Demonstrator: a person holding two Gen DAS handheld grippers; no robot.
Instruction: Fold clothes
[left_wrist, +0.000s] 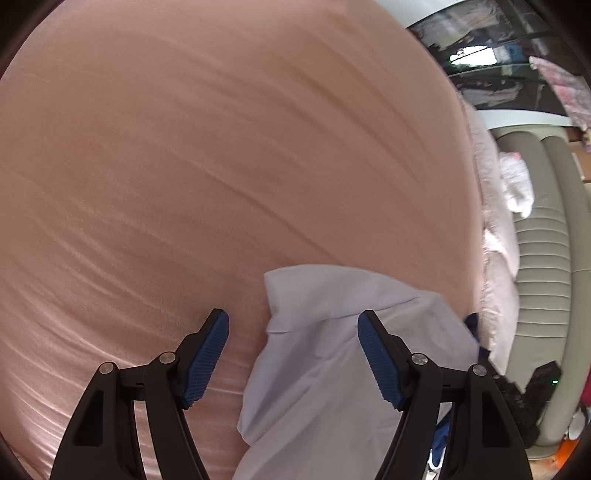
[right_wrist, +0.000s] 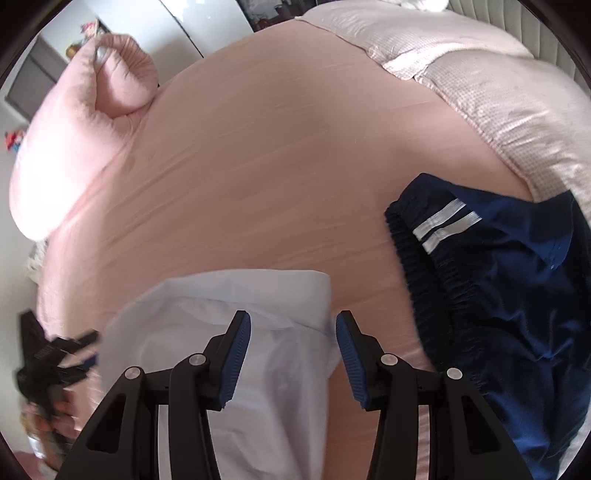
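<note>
My left gripper (left_wrist: 293, 354) stands wide apart over the near end of the pale blue shirt (left_wrist: 314, 369), clamping nothing; one pad (left_wrist: 380, 365) hangs above the cloth, the other above bare pink bedsheet (left_wrist: 221, 147). My right gripper (right_wrist: 293, 360) is spread a little narrower and also holds nothing, straddling the shirt's right edge.

The shirt lies near me on the bed with a straight doubled edge at its far end, so I judge at least one fold is in it. How many more it needs I cannot tell, since its near part runs out of both views.

The navy shorts (right_wrist: 509, 295) sit loose and rumpled to the right, not folded. Motion blur smears the dark shape at the far left.
</note>
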